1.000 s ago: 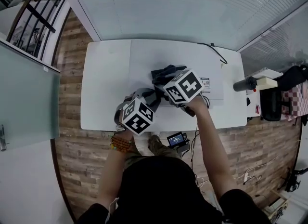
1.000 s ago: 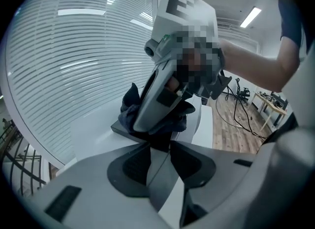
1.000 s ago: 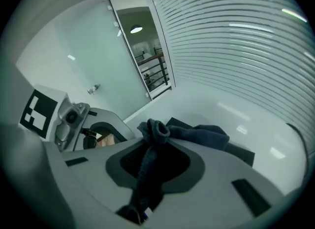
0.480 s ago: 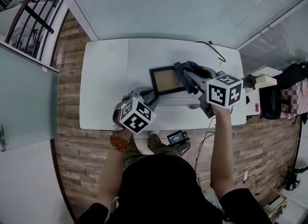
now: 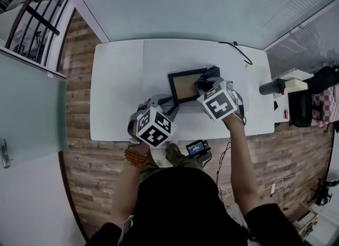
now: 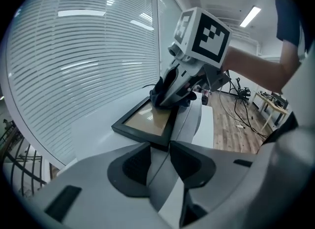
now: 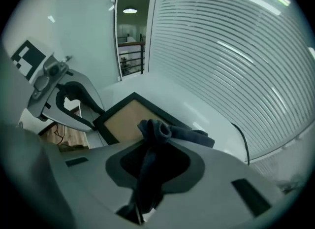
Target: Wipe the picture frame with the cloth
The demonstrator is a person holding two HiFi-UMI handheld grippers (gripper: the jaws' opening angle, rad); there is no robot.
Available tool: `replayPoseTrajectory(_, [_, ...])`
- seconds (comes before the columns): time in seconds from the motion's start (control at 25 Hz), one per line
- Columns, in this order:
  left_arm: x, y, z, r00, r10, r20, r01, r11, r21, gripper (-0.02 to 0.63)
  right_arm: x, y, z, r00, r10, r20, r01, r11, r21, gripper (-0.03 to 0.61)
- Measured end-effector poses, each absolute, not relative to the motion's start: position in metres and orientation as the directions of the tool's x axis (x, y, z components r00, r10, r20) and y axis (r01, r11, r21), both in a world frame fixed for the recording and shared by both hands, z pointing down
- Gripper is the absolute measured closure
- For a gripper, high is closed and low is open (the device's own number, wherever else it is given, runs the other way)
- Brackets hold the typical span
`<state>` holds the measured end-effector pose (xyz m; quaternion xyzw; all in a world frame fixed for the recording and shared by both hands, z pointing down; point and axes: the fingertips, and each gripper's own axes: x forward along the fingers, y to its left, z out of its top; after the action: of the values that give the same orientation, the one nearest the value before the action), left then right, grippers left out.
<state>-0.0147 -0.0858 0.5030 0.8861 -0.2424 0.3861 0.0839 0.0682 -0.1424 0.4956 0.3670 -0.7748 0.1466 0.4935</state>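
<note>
A black picture frame [image 5: 185,85] with a tan inside lies on the white table [image 5: 116,91]. My left gripper [image 5: 172,103] is shut on the frame's near left corner [image 6: 147,124]; its jaws [image 6: 169,147] stand either side of that corner. My right gripper [image 5: 209,87] is shut on a dark cloth [image 5: 207,75]. The cloth [image 7: 157,133] bunches out past the right gripper [image 7: 153,149] and rests on the right end of the frame [image 7: 129,119]. In the left gripper view the cloth [image 6: 165,95] presses on the frame's far end under the right gripper [image 6: 179,87].
A black cable [image 5: 238,49] runs over the table's far right corner. A dark cylinder [image 5: 270,88] lies just off the right edge. A small device with a lit screen [image 5: 195,148] hangs below the front edge. Window blinds stand behind the table.
The right gripper with the cloth swept from the frame's middle out to the right, then came back to the frame's right end. The tan inside now shows. The left gripper stayed put.
</note>
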Motion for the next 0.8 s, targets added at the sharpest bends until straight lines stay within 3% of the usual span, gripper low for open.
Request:
replayPoseTrajectory(0.16, [-0.013, -0.085, 0.505, 0.585, -0.359, 0.727, -0.493, -0.869, -0.032, 0.486, 0.055, -0.140, 0.502, -0.266, -0.336, 0.903, -0.676, 0.733, 0.074, 0.529])
replayPoseTrajectory(0.4, [-0.012, -0.083, 0.504, 0.586, -0.355, 0.729, -0.490, -0.871, -0.030, 0.486, 0.041, -0.139, 0.499, -0.423, -0.302, 0.854, -0.715, 0.691, -0.110, 0.529])
replayPoseTrajectory(0.8, [-0.016, -0.086, 0.505, 0.586, -0.349, 0.731, -0.491, -0.871, -0.023, 0.486, -0.013, -0.135, 0.495, -0.568, -0.201, 0.798, -0.638, 0.720, -0.272, 0.531])
